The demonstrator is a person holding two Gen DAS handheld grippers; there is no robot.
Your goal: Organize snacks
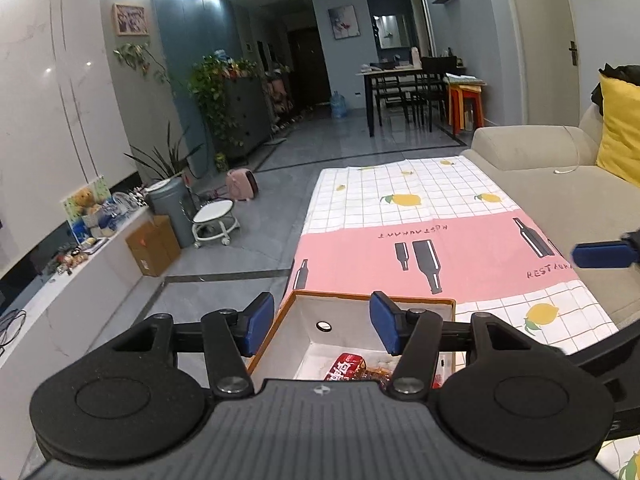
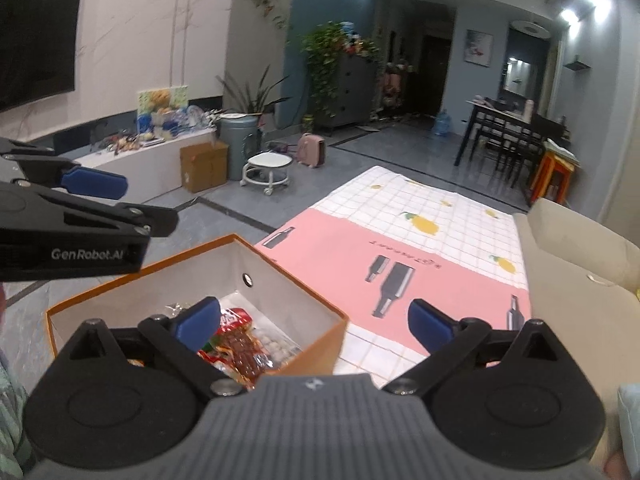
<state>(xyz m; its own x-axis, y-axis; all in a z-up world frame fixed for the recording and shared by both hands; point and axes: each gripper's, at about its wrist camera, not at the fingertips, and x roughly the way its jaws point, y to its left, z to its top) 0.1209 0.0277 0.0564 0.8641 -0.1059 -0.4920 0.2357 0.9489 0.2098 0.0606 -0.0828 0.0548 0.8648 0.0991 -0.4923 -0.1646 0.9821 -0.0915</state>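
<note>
Sitting inside an orange-edged cardboard box (image 2: 320, 334), the snacks (image 2: 240, 350) lie piled on its white floor: a red packet, a brown sausage-like pack and a bag of pale round pieces. The box rests on the patterned tablecloth (image 1: 440, 240) covering the counter, at its near corner, about seven o'clock in the right wrist view. Both tools hover above it, each with its jaws standing apart and nothing between them: the left hand-held gripper (image 1: 322, 326) and the right hand-held gripper (image 2: 316, 322). Risk, as I judge it: the two tools are close, so a careless reach could knock them together or tip the light box off the edge. A beige sofa (image 1: 540, 160) flanks the counter at three o'clock.
</note>
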